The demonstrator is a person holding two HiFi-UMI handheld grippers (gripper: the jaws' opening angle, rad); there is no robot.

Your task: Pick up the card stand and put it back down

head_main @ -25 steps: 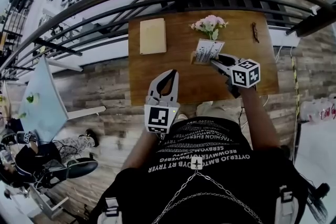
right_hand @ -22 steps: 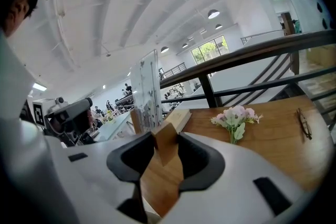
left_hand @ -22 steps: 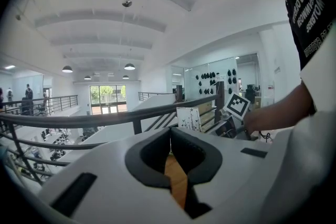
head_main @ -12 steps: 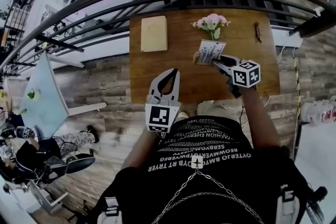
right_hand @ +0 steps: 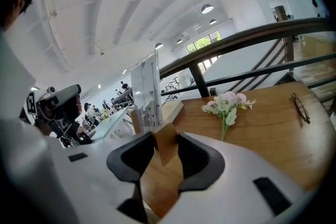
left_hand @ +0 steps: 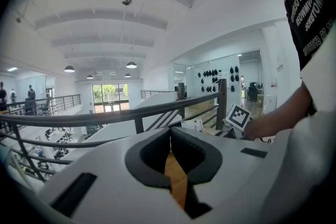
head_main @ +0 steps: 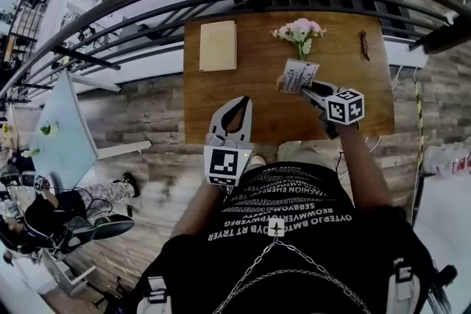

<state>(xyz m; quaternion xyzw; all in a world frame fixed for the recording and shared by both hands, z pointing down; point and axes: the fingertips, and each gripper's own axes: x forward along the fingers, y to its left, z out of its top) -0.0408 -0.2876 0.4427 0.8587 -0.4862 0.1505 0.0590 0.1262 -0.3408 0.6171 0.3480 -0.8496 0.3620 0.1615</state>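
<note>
The right gripper [head_main: 303, 87], jaws clamped on the wooden foot of the card stand [head_main: 299, 75], has sunk since a second ago toward the middle of the tabletop [head_main: 250, 84], so the set-down looks close, while the left gripper [head_main: 234, 108] hangs closed and empty over the near edge.

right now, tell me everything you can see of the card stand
The card stand is a clear, plastic-looking panel holding a printed white card, set upright in a light wooden base block. The right gripper is shut on that base, over the wooden table, near the flowers. Whether it touches the table cannot be told.
</note>
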